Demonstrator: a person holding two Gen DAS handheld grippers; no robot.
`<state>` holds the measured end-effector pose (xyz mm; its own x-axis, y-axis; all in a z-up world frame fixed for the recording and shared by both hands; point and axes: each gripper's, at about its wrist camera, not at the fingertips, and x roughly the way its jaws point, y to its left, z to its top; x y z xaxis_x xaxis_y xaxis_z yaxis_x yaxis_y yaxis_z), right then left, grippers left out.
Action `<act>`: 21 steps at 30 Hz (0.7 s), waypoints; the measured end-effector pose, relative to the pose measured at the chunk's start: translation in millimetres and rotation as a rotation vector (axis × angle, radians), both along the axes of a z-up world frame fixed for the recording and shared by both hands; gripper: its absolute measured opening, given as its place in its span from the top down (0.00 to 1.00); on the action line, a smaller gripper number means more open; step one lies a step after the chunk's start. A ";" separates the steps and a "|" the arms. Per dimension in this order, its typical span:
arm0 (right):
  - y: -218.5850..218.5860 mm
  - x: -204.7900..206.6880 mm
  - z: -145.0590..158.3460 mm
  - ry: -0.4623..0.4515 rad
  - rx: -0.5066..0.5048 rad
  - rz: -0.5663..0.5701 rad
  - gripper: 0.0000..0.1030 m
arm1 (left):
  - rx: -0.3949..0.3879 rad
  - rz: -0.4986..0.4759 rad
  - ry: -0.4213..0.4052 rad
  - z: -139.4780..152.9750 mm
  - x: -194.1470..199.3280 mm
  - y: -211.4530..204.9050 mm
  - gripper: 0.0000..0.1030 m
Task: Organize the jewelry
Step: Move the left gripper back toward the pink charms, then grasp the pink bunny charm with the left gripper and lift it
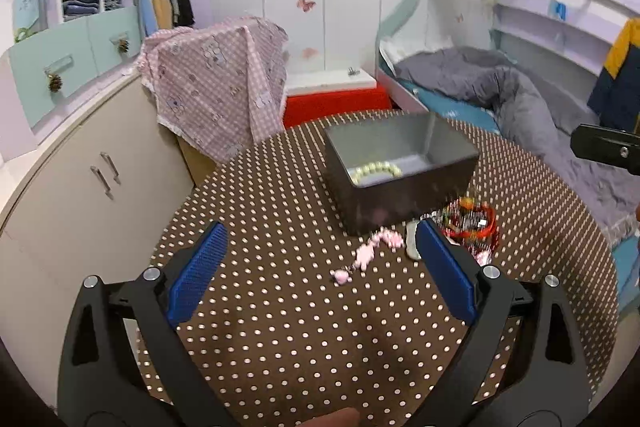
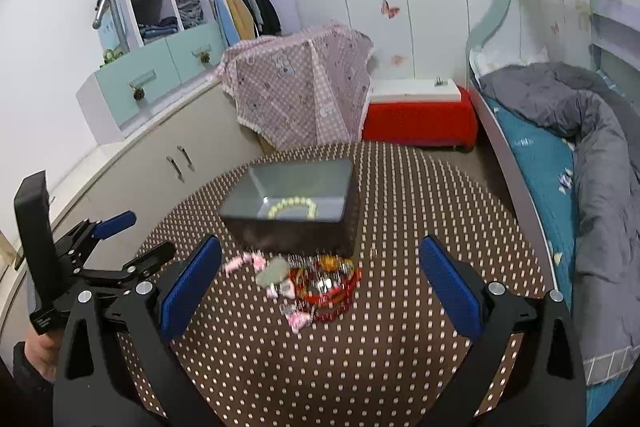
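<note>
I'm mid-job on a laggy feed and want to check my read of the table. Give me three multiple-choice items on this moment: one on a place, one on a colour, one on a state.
1. Where is the pearl bracelet?
A. Inside the grey box
B. On the tablecloth beside the box
C. Held in a gripper

2. What colour is the tablecloth?
A. Plain red
B. Brown with pale dots
C. Blue stripes

3. How is the right gripper?
A. Shut on a necklace
B. Shut on nothing
C. Open and empty

Answers:
1 A: the pearls lie on the box floor in both views.
2 B: brown cloth with pale dots fills the table.
3 C: its blue pads stand wide apart with nothing between them; the jewelry pile lies on the cloth in front of the box.
</note>
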<state>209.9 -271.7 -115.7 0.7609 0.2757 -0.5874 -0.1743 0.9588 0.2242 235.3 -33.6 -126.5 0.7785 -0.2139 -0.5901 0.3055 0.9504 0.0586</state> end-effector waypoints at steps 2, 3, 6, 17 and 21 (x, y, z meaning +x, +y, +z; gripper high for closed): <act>-1.0 -1.5 -10.6 0.029 0.004 -0.008 0.07 | 0.022 -0.017 0.023 -11.9 5.8 -4.0 0.10; -1.6 -1.8 -14.7 0.042 0.007 -0.011 0.07 | 0.031 -0.022 0.032 -16.8 8.0 -5.1 0.10; -3.1 -2.9 -25.0 0.074 0.005 -0.011 0.07 | 0.058 -0.045 0.069 -33.6 18.2 -9.8 0.10; 9.1 -8.1 -48.1 0.144 -0.021 -0.017 0.07 | 0.045 -0.204 0.245 -63.8 46.0 -20.5 0.76; 17.9 -14.1 -54.0 0.161 -0.032 -0.029 0.07 | 0.015 -0.275 0.248 -60.1 40.4 -22.3 0.86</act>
